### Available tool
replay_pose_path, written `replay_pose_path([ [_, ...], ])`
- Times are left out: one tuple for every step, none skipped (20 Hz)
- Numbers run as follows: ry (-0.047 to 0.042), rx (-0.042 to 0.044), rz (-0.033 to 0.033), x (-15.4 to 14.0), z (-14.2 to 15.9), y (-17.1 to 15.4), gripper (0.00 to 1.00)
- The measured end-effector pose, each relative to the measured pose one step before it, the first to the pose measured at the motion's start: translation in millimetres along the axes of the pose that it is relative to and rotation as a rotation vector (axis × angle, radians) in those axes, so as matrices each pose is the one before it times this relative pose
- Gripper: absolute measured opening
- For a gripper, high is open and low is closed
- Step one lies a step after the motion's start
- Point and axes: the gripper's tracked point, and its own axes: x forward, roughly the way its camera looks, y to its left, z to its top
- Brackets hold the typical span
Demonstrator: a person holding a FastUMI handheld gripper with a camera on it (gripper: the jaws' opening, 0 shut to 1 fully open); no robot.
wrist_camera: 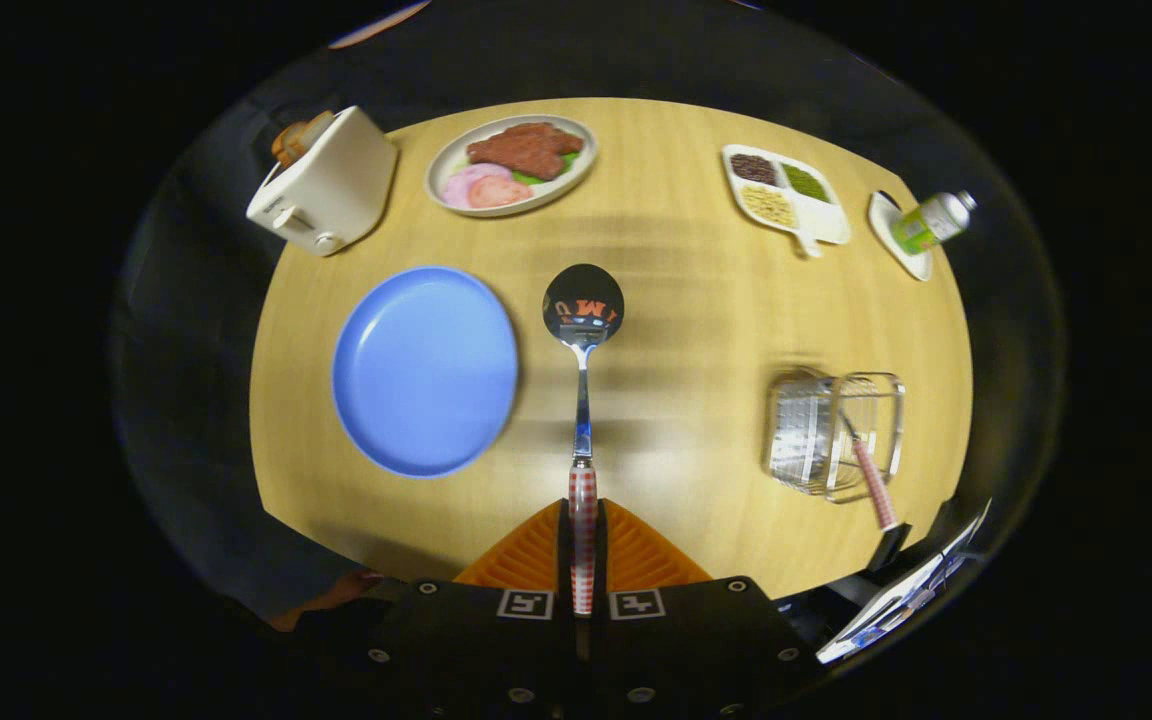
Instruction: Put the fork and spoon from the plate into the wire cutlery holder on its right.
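My gripper (583,530) is shut on the checked handle of the spoon (582,340), whose shiny bowl points forward and hangs above the wooden table. The blue plate (424,370) lies left of the spoon with nothing on it. The wire cutlery holder (833,433) stands to the right of my fingers. A checked handle (874,487) leans out of it toward me, most likely the fork's.
A white toaster (328,183) with bread sits at the far left, and a plate of meat and ham (511,163) beside it. A divided dish of grains (786,192) and a green bottle on a small saucer (921,225) lie far right. The table edge (356,550) is close below me.
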Motion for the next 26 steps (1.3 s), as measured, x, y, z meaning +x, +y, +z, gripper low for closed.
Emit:
replay_pose_path([
  [0.00148, 0.01652, -0.01292, -6.76, -4.78, -17.22, 0.06],
  [-0.00049, 0.01751, -0.00469, -7.87, -3.99, -9.97, 0.06],
  [0.00405, 0.01245, -0.00337, -5.75, -4.56, -12.73, 0.06],
  [0.00088, 0.00987, -0.00335, -2.13, -3.25, -11.5, 0.06],
  [0.00396, 0.00629, -0.00321, -2.27, -3.63, -11.14, 0.06],
  [0.00495, 0.00814, -0.00237, -1.64, -5.05, -9.57, 0.06],
  [0.00848, 0.0039, 0.00083, -1.42, -3.78, -9.18, 0.06],
  [0.00635, 0.00409, -0.0019, -0.8, -4.06, -7.09, 0.06],
  [0.01089, -0.00273, 0.00069, 0.7, -3.63, -6.61, 0.06],
  [0.00979, 0.00283, 0.00146, 1.47, -3.15, -6.86, 0.06],
  [0.01689, -0.00136, 0.00523, 1.73, -4.04, -4.74, 0.06],
  [0.01934, 0.00026, 0.00521, 2.43, -4.35, -4.91, 0.06],
  [0.0188, 0.00292, 0.00359, 1.95, -3.35, -4.46, 0.06],
  [0.02023, 0.00292, 0.00353, 2.14, -2.87, -4.5, 0.06],
  [0.02084, -0.00983, -0.00026, 2.73, -2.01, -4.44, 0.06],
  [0.01864, -0.01979, -0.00412, 1.84, -0.98, -4.74, 0.06],
  [0.02257, -0.0184, -0.0013, 2.67, -3.04, -3.58, 0.06],
  [0.02592, -0.01308, 0.00346, 1.1, -1.48, -2.87, 0.06],
  [0.0256, -0.01298, 0.00841, 1.22, -1.29, -0.85, 0.06],
  [0.02455, -0.01229, 0.00745, 0.85, -1.04, -2.2, 0.06],
  [0.02217, -0.00767, 0.00741, 2.29, 0.82, -0.76, 0.06],
  [0.02294, -0.00254, 0.00808, 1.4, 1.87, -1.03, 0.06],
  [0.02363, 0.00542, 0.00438, 1.16, 0.05, -2.29, 0.06],
  [0.02887, 0.00964, -0.00069, 1.4, 0.07, -1.99, 0.06],
  [0.02595, -0.00289, 0.00298, 1.55, 0.15, -1.77, 0.06],
  [0.0266, -0.00357, 0.00318, 0.35, 0.48, -0.47, 0.06],
])
